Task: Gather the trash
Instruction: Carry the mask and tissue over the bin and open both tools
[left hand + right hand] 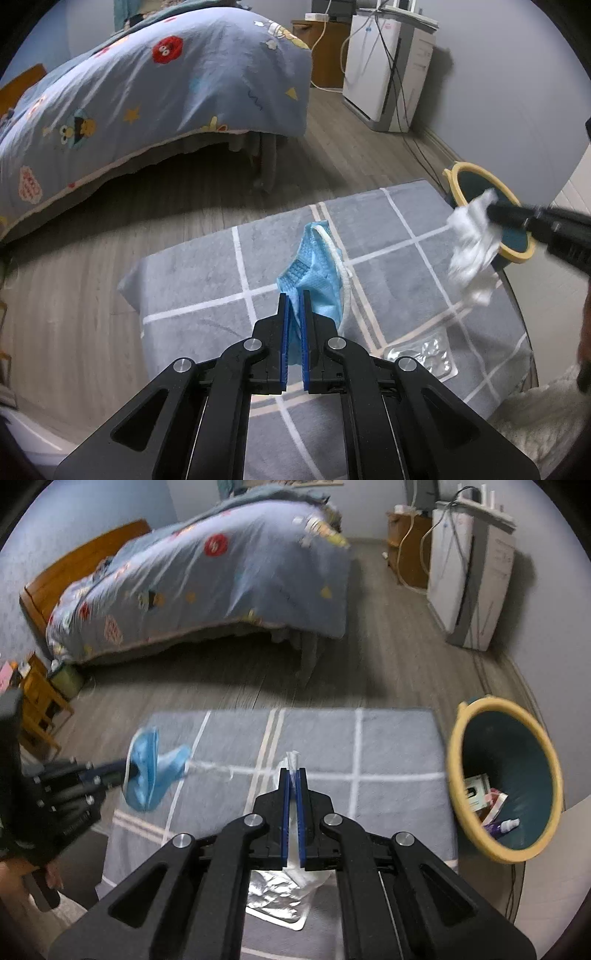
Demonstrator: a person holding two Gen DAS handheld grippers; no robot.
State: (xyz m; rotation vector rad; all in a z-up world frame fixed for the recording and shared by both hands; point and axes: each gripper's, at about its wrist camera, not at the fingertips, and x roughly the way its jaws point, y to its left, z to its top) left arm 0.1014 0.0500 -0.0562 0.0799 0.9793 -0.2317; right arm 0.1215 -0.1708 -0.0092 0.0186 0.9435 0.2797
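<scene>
Left gripper (pixel 294 295) fingers clamp the face mask (pixel 314 273), right gripper (pixel 294 773) fingers clamp tissue (pixel 291 762), for disposal in the bin (pixel 458 738) at 3 o'clock.

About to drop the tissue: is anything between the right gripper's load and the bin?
Nothing visible. The right gripper is shut on the white tissue, and only bare grey cloth lies between it and the open yellow-rimmed bin off the table's right edge.

Left gripper (pixel 294 295) fingers clamped tight, lower centre of frame; right gripper (pixel 294 772) likewise clamped, angled downward.
</scene>
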